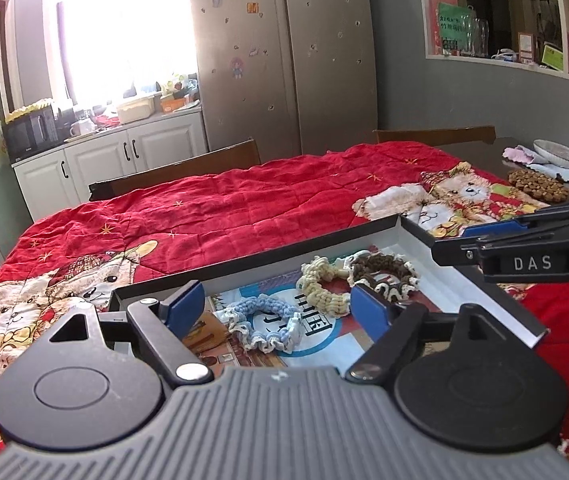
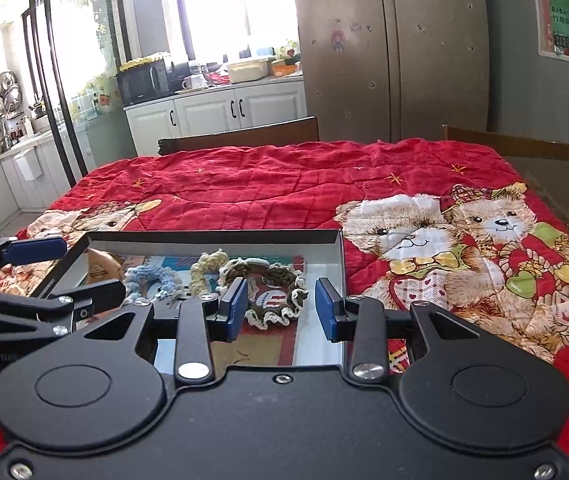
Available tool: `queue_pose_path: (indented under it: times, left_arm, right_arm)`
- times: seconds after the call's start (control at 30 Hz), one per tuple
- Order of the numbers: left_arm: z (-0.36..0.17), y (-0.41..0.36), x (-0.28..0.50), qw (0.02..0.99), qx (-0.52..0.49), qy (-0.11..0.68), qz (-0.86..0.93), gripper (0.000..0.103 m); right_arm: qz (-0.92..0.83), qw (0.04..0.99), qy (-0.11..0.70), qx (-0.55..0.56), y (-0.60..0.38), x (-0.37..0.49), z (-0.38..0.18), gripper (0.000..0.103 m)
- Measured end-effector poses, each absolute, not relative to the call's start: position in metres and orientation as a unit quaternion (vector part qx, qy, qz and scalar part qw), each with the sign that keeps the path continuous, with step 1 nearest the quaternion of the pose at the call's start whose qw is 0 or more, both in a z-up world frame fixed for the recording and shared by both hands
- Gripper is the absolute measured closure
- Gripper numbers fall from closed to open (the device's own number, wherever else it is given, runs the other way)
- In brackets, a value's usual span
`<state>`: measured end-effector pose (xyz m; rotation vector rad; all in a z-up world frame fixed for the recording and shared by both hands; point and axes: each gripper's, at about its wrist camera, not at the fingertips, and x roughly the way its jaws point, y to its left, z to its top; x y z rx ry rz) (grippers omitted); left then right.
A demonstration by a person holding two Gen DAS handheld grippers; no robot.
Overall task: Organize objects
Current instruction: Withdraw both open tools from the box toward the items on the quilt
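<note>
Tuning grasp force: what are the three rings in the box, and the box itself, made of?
Blue ring, cream ring, brown ring: soft crocheted yarn by the look, with knotted loops and frilly edges, matte. Box: seemingly thin cardboard, with straight folded walls, dark outside, pale inside, and a glossy printed sheet on its floor.

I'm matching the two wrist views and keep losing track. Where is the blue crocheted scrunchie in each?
Left wrist view: blue scrunchie lies low centre, in the box, between the open fingers.
Right wrist view: it is left of centre, in the same box.
Shared landmark: the cream scrunchie beside it.
</note>
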<state>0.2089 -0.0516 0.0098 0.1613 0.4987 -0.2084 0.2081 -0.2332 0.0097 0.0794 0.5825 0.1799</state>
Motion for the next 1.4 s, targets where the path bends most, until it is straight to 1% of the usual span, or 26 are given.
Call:
queue_pose_path:
  times: [0.4,0.77,1.07,1.4]
  left_arm:
    - [0.031,-0.044,0.163,0.965,0.081,0.221,-0.114,0.015]
    - [0.036,-0.039,0.125,0.966,0.086,0.214,-0.117,0.012]
    - [0.033,-0.033,0.101,0.964,0.084,0.219,-0.121,0.011]
    - [0.013,-0.034,0.063,0.96,0.074,0.232,-0.136,0.012]
  right_arm:
    - [0.111,0.956,0.27,0.024,-0.235,0.149,0.028,0.066]
    - [0.124,0.956,0.265,0.016,-0.243,0.104,0.034,0.065]
    - [0.131,0.953,0.274,0.009,-0.247,0.077,0.027,0.065]
    - [0.132,0.95,0.282,-0.003,-0.247,0.052,0.005,0.066]
